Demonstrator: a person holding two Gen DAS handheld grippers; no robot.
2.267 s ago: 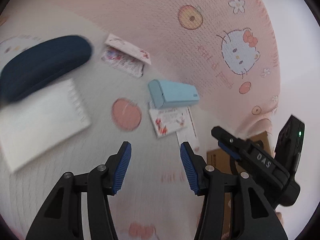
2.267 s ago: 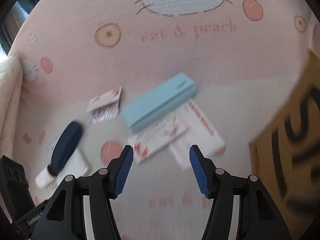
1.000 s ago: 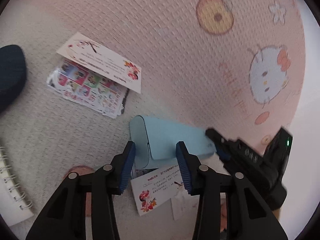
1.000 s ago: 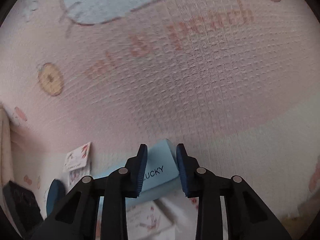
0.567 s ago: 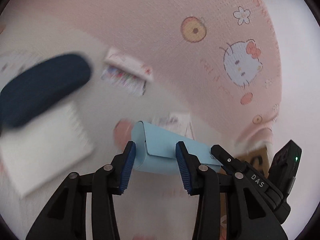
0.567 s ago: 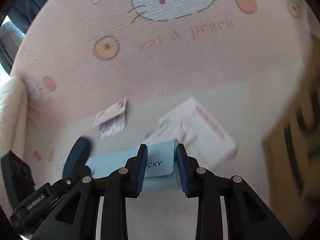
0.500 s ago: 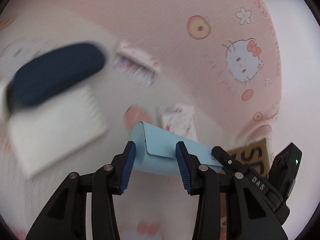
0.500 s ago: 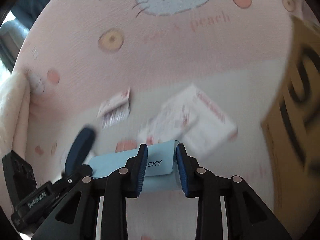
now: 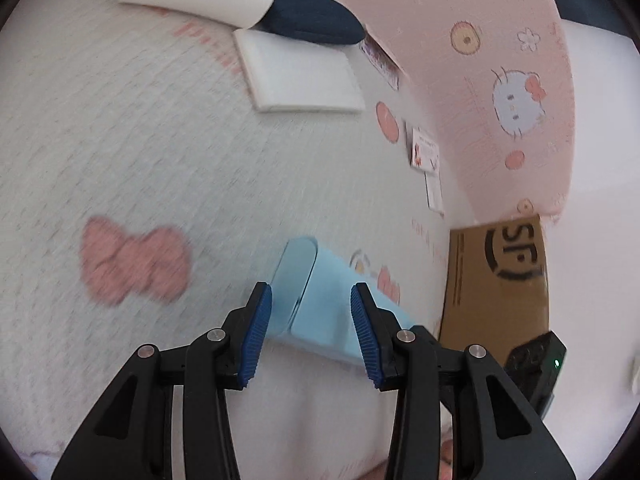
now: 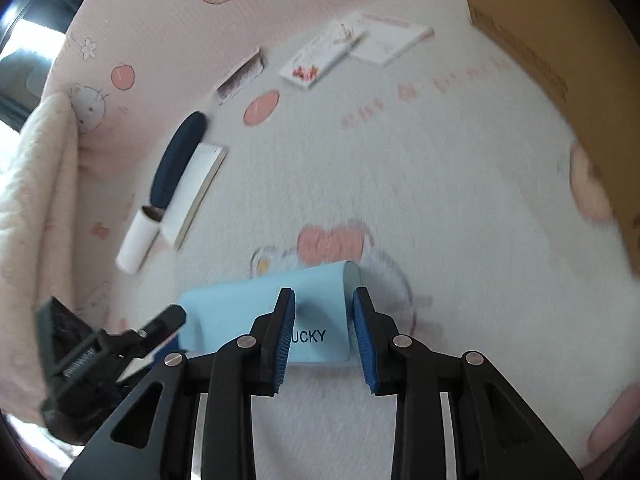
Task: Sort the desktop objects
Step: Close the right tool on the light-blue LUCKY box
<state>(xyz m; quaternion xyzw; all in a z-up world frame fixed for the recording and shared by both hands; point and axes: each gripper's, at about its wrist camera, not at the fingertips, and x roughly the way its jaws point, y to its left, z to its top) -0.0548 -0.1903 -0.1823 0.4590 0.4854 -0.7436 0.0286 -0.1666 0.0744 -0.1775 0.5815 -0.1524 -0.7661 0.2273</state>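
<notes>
A light blue case (image 9: 320, 300) marked "LUCKY" (image 10: 316, 312) is held at both ends. My left gripper (image 9: 308, 336) is shut on its flap end, and my right gripper (image 10: 322, 336) is shut on its other end. The case is over the white part of the Hello Kitty mat, near the front. The left gripper's body (image 10: 92, 364) shows in the right wrist view at lower left.
A dark blue case (image 10: 178, 160), a white notebook (image 10: 196, 188) and a white tube (image 10: 136, 246) lie at the left. Several printed cards (image 10: 320, 56) lie at the back. A brown cardboard box (image 10: 560, 40) stands at the right, also in the left wrist view (image 9: 496, 280).
Both grippers closed on the light blue case, lifted it off the cards and carried it toward the front of the mat. The cards and dark case now lie farther away.
</notes>
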